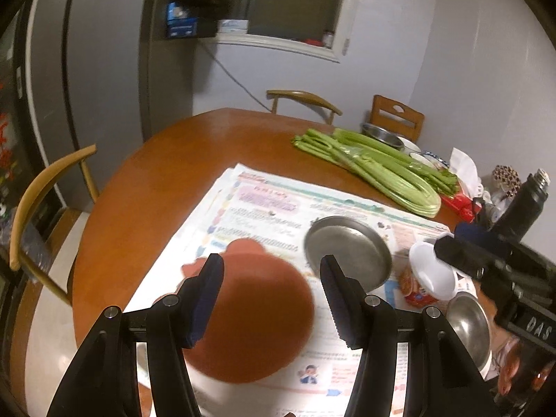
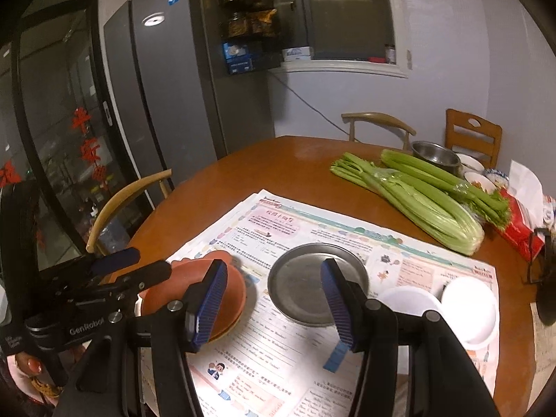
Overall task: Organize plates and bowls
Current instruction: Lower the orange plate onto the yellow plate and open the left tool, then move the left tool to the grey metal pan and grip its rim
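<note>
Both wrist views over the round wooden table (image 2: 264, 160), where sheets of newspaper (image 2: 312, 333) serve as a work mat, presumably to protect the wood. My left gripper (image 1: 271, 299) stands with its jaws partly open above a terracotta-coloured plate (image 1: 257, 316); in the right wrist view the left gripper (image 2: 139, 271) reaches over that plate (image 2: 222, 295), but I cannot tell whether a pad touches its rim. My right gripper (image 2: 274, 305) also stands partly open with nothing between its pads; a strip of blue tape hangs from one fingertip. Just ahead of it lies a shallow steel plate (image 2: 312, 278), flat on the newspaper. To the right sit two white bowls (image 2: 465, 305), touching or nearly so; the left wrist view shows a small steel bowl (image 1: 469, 326) near them. Celery (image 2: 427, 201) and further dishes occupy the far edge. I judge the sorting barely begun, as like pieces remain unstacked.
</note>
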